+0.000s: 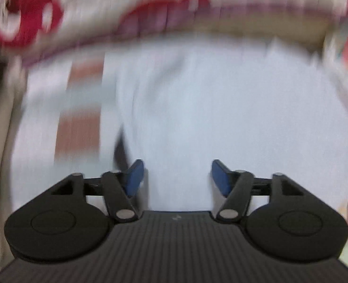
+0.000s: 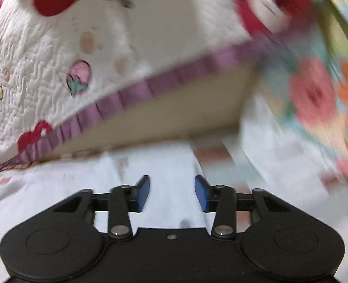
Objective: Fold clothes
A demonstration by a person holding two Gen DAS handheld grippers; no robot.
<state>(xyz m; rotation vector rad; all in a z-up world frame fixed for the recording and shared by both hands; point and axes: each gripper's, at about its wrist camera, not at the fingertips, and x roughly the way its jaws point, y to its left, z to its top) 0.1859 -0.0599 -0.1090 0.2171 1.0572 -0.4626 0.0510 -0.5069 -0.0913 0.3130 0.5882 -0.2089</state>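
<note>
Below both grippers we see a pale white garment (image 1: 209, 108) spread flat, heavily blurred in each view. Left gripper (image 1: 177, 179): jaws apart, nothing between the blue pads (image 1: 133, 179), white cloth directly beneath. Right gripper (image 2: 171, 194): jaws apart, likewise empty over the same cloth. A reddish striped patch (image 1: 79, 118) shows on the fabric at left. Beyond it we note a quilted cover (image 2: 56, 54) with red rings and a purple frilled edge (image 2: 131, 94); a floral fabric (image 2: 315, 94) lies at right.
</note>
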